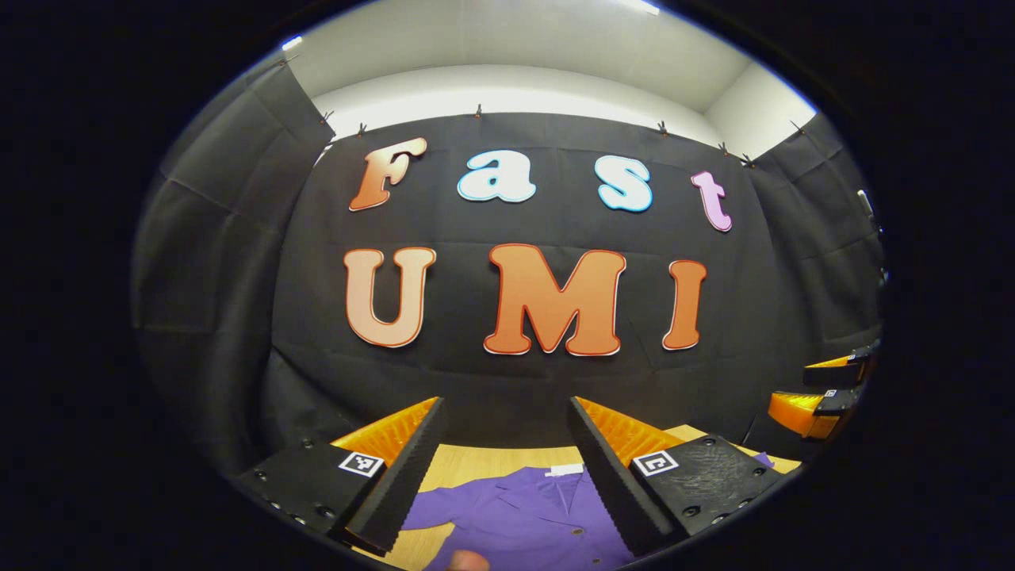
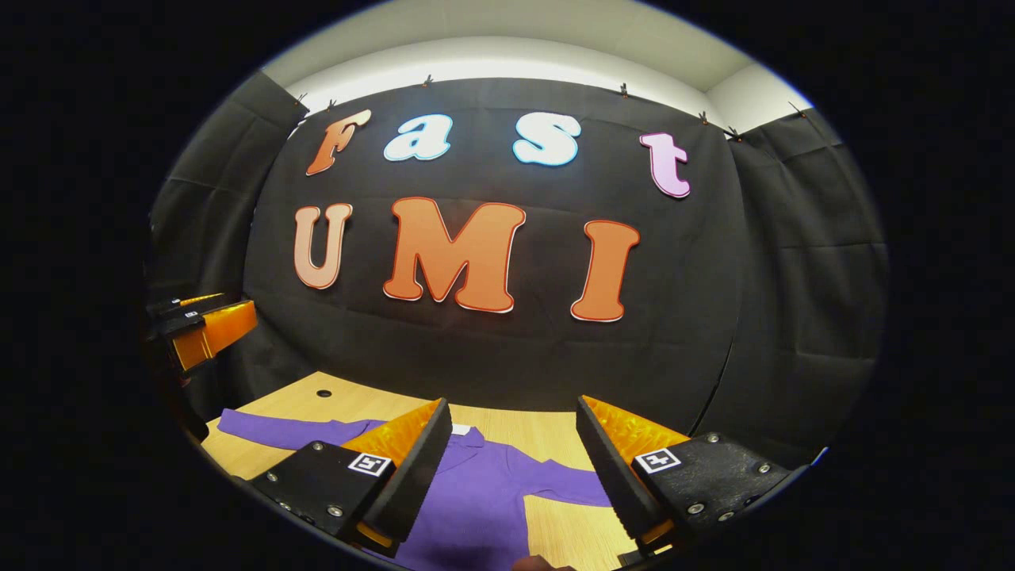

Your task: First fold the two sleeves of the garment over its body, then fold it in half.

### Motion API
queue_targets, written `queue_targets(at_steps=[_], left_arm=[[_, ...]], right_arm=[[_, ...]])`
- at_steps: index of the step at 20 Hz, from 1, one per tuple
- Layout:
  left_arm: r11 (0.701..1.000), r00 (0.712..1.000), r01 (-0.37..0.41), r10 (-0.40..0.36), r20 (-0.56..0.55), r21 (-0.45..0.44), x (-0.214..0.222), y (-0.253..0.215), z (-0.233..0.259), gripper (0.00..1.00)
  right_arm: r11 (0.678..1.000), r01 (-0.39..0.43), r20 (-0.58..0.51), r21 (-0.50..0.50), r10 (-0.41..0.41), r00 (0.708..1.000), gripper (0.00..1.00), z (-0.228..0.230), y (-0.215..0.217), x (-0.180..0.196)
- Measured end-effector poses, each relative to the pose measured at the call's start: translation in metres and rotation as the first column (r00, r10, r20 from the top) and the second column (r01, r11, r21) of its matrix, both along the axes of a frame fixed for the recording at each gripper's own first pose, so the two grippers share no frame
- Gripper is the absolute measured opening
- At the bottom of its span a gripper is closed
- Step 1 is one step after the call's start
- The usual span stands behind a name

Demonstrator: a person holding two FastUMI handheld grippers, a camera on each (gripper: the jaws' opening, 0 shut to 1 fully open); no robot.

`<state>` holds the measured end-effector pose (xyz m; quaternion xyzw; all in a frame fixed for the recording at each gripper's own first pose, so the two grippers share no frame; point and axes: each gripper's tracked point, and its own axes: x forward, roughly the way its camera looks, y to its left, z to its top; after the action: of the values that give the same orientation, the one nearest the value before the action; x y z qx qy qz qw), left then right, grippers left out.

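Note:
A purple long-sleeved garment (image 1: 523,515) lies flat on the wooden table (image 1: 476,464), collar toward the booth wall. In the right gripper view the garment (image 2: 484,492) has one sleeve (image 2: 270,428) spread out to the left and the other sleeve (image 2: 571,484) out to the right. My left gripper (image 1: 504,404) hovers open above the collar area with nothing between its fingers. Over the garment's right half, my right gripper (image 2: 514,403) is also open and holds nothing. Each gripper shows at the edge of the other's view: the right gripper (image 1: 809,388) and the left gripper (image 2: 198,321).
The wooden table (image 2: 547,436) runs back to the black cloth wall. A small round hole (image 2: 323,392) sits in the tabletop near the far left corner. A bit of a hand (image 1: 468,561) shows at the bottom edge.

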<state>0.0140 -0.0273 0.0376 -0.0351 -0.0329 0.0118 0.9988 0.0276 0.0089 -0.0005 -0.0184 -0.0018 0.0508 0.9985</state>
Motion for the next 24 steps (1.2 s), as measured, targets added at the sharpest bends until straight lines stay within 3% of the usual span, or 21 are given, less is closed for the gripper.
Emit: queue_targets(at_steps=[5,13,19,24], left_arm=[[0.999,0.999,0.040,-0.040,-0.010,0.005,0.011,-0.028,-0.001,0.98],[0.999,0.999,0.026,-0.025,-0.022,0.045,0.024,-0.050,-0.002,0.98],[0.998,1.000,0.000,0.002,-0.030,0.062,0.031,-0.061,-0.002,0.98],[0.996,0.998,-0.023,0.029,-0.060,0.090,0.039,-0.071,-0.012,0.98]], right_arm=[[1.000,0.002,-0.012,0.002,-0.002,1.000,0.95,-0.009,-0.013,0.012],[0.989,0.141,-0.090,-0.038,-0.144,0.985,0.96,-0.051,-0.094,0.047],[0.959,0.264,-0.212,-0.101,-0.280,0.936,0.96,-0.109,-0.179,0.072],[0.944,0.309,-0.350,-0.117,-0.330,0.876,0.96,-0.166,-0.236,0.093]])
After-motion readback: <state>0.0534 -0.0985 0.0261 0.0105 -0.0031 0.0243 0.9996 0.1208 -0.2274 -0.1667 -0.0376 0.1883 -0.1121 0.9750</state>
